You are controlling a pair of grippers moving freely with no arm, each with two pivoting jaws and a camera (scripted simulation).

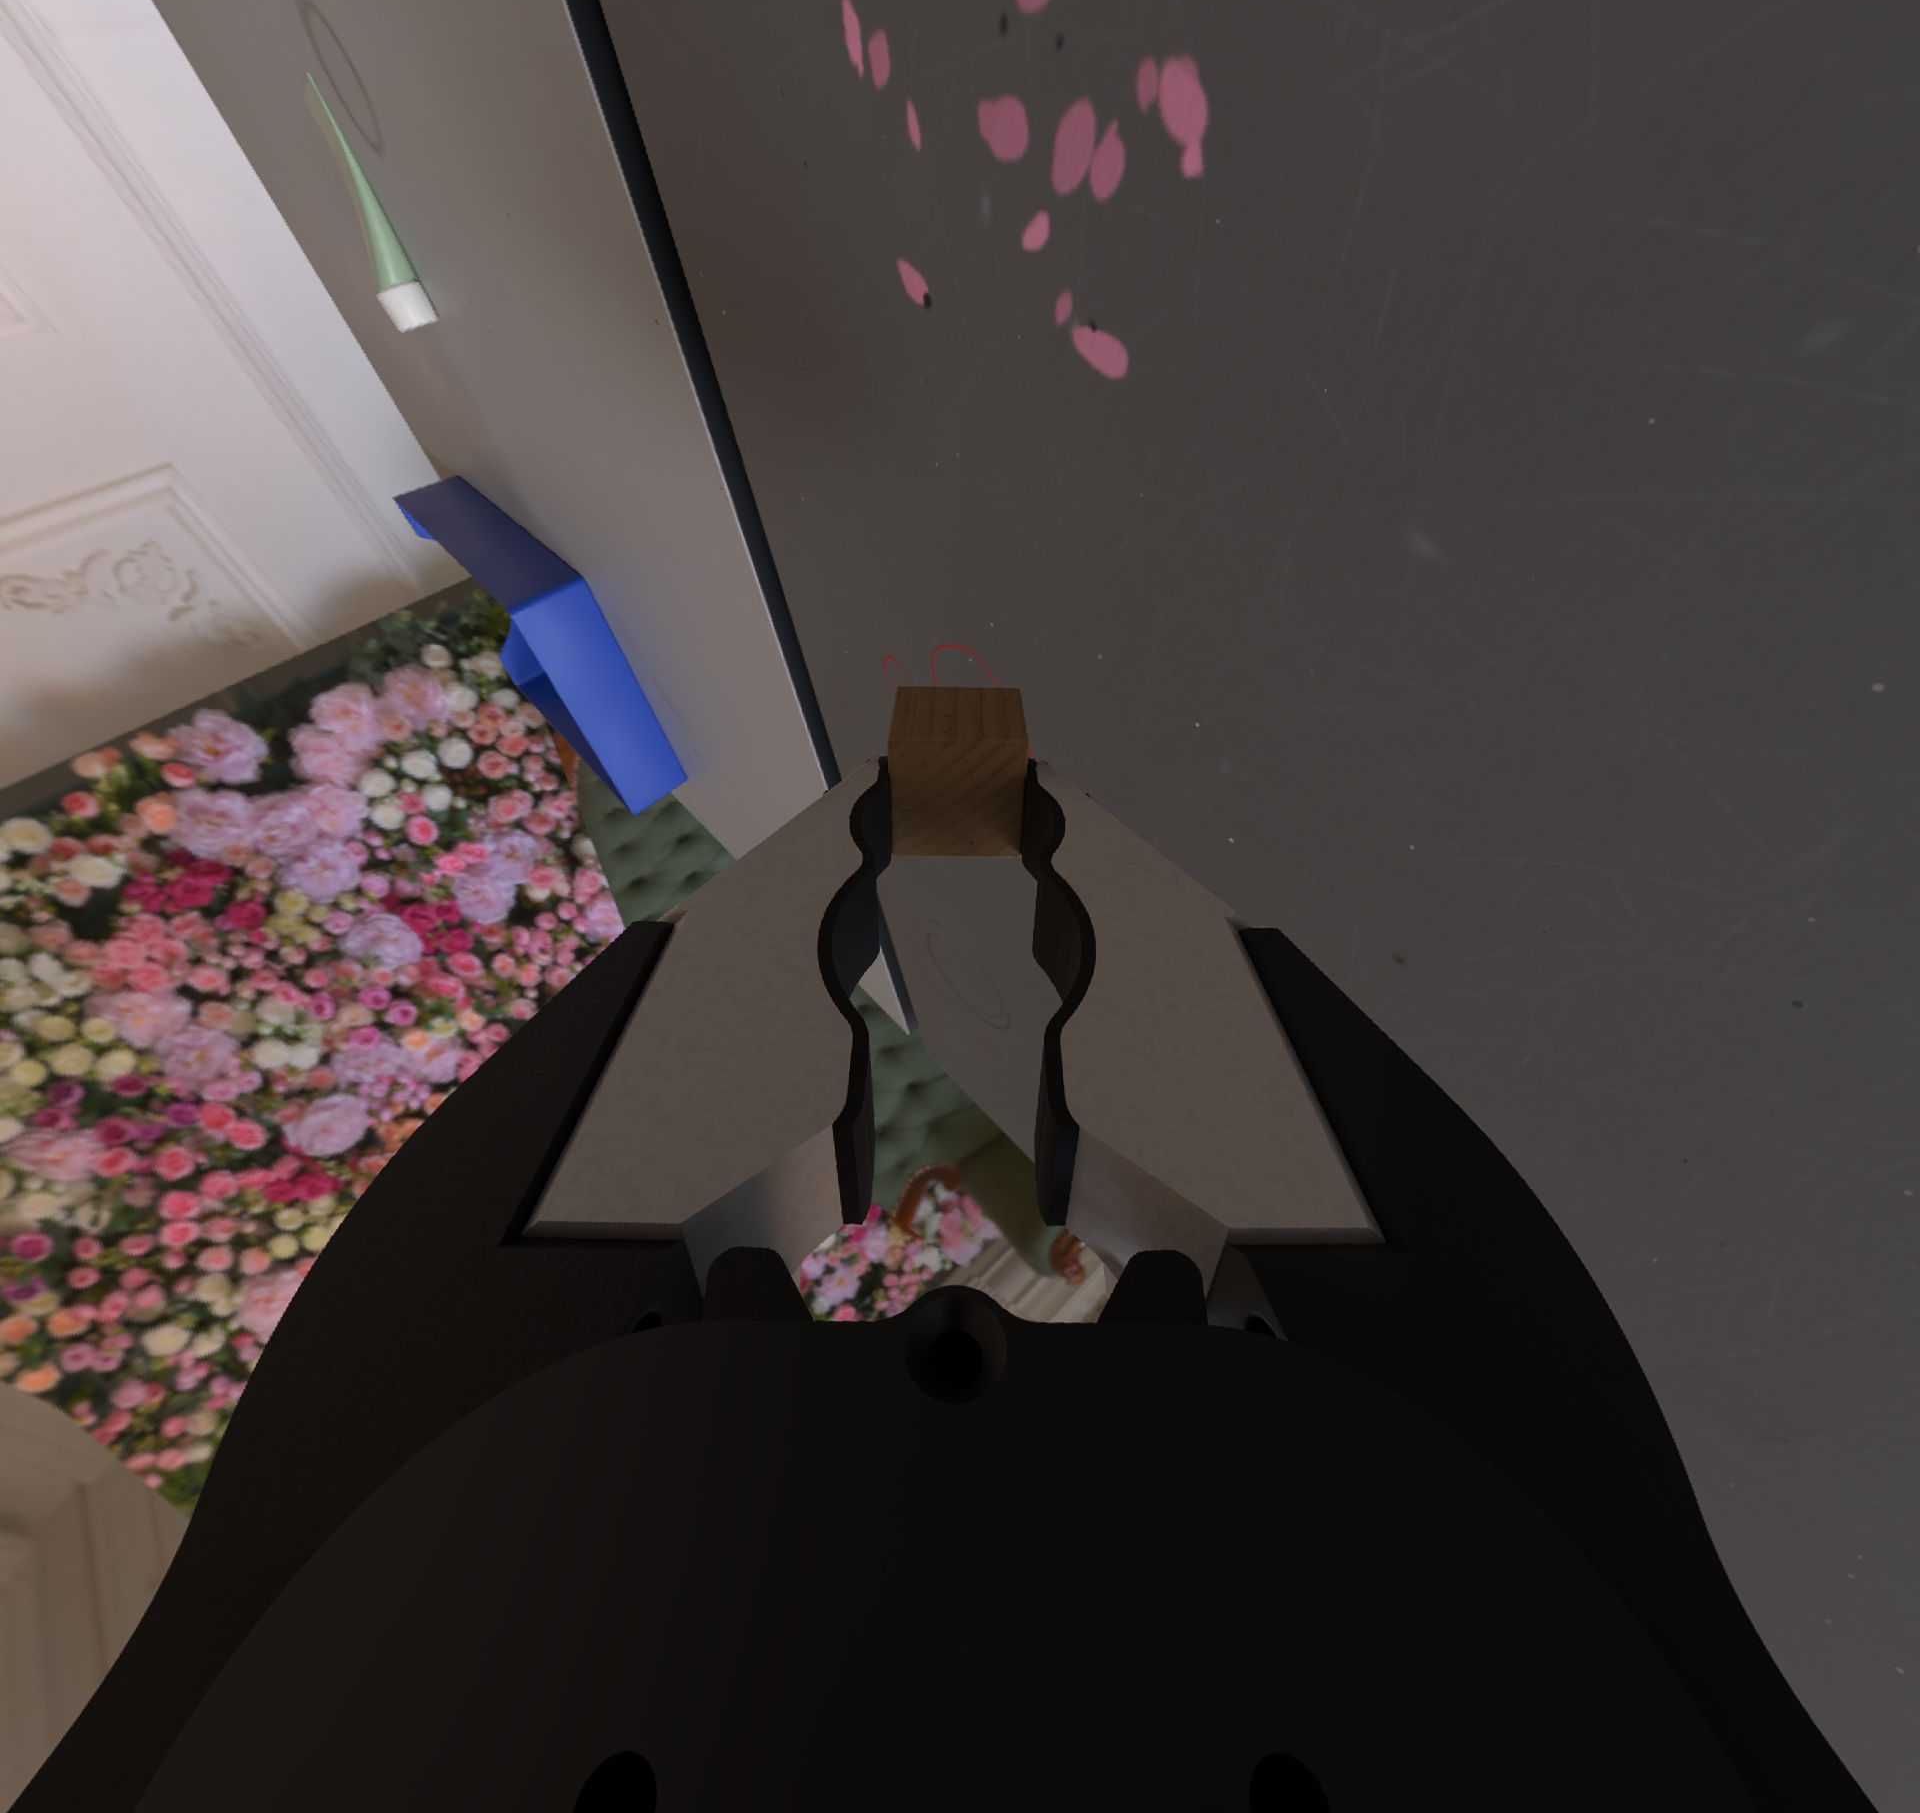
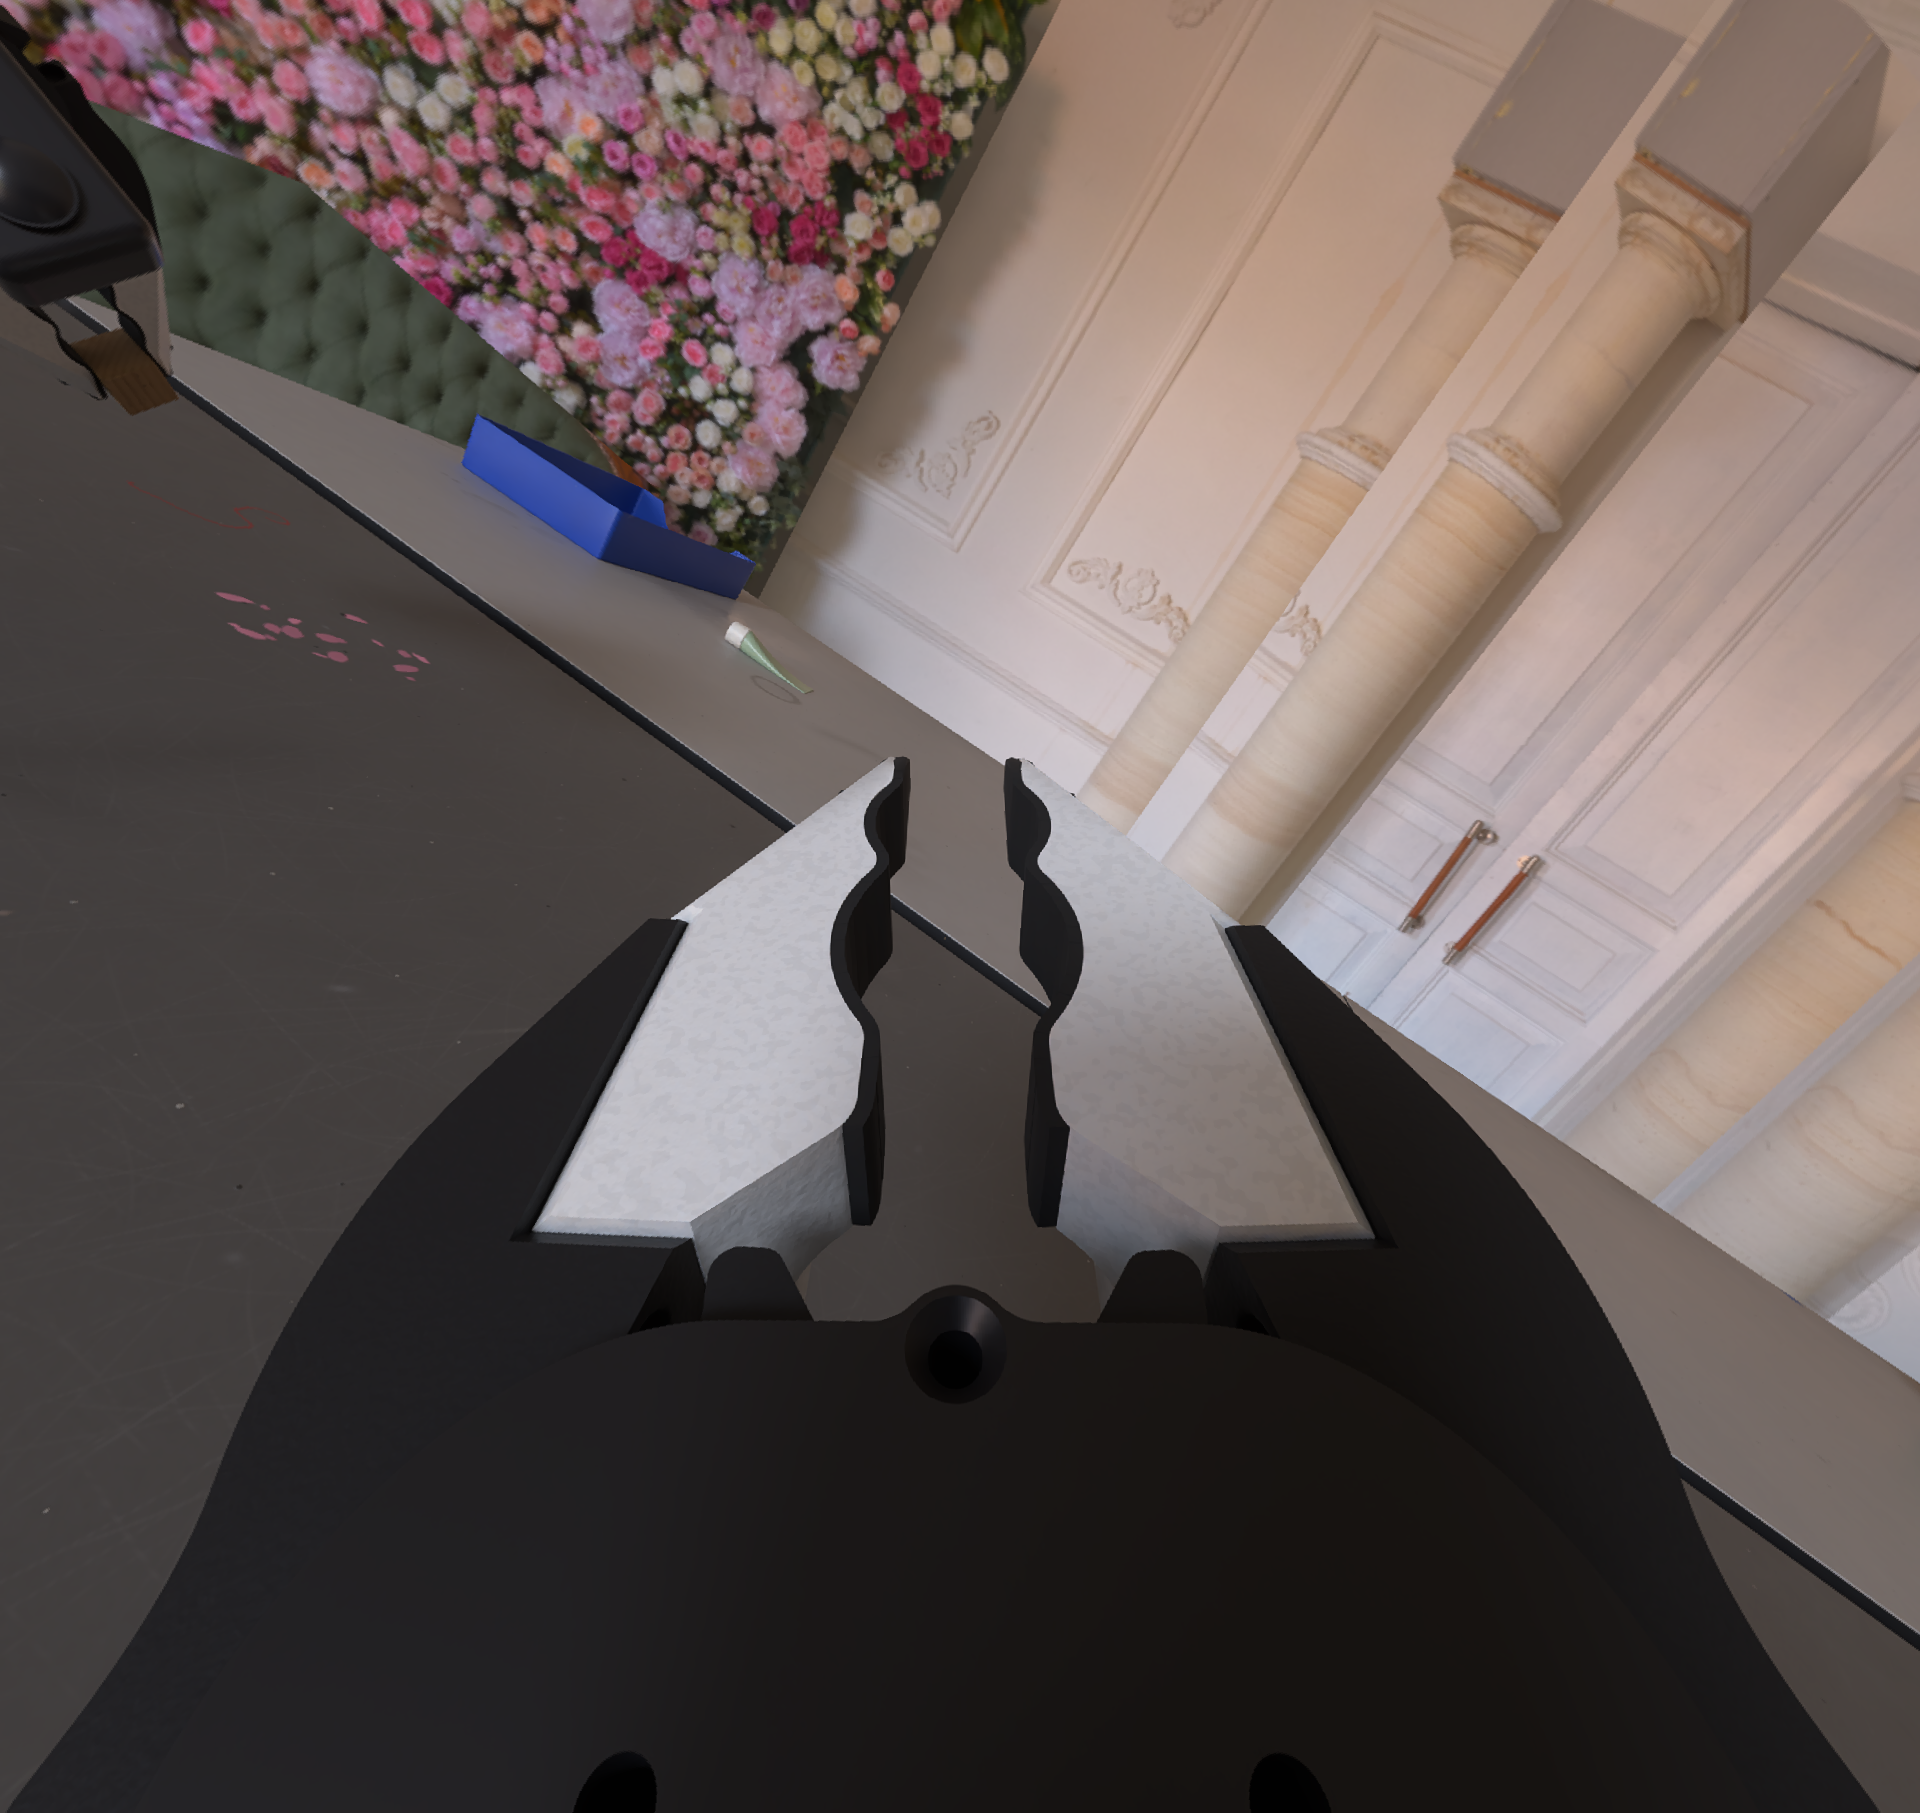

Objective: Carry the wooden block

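Note:
A small wooden block [image 1: 956, 776] sits between the fingertips of my left gripper [image 1: 956, 795], which is shut on it over the dark grey mat [image 1: 1351, 516]. In the right wrist view the left gripper [image 2: 99, 361] shows at the far left edge, holding the same block [image 2: 123, 373] just above the mat [image 2: 260, 828]. My right gripper [image 2: 956, 776] is open and empty, its jaws a little apart, over the mat's edge.
A blue tray [image 1: 582, 651] [image 2: 613, 516] lies on the light grey table strip [image 1: 499, 309] beside the mat. A pale green tube with a white cap [image 1: 379, 225] [image 2: 767, 660] lies farther along the strip. Pink spots [image 1: 1039, 132] mark the mat.

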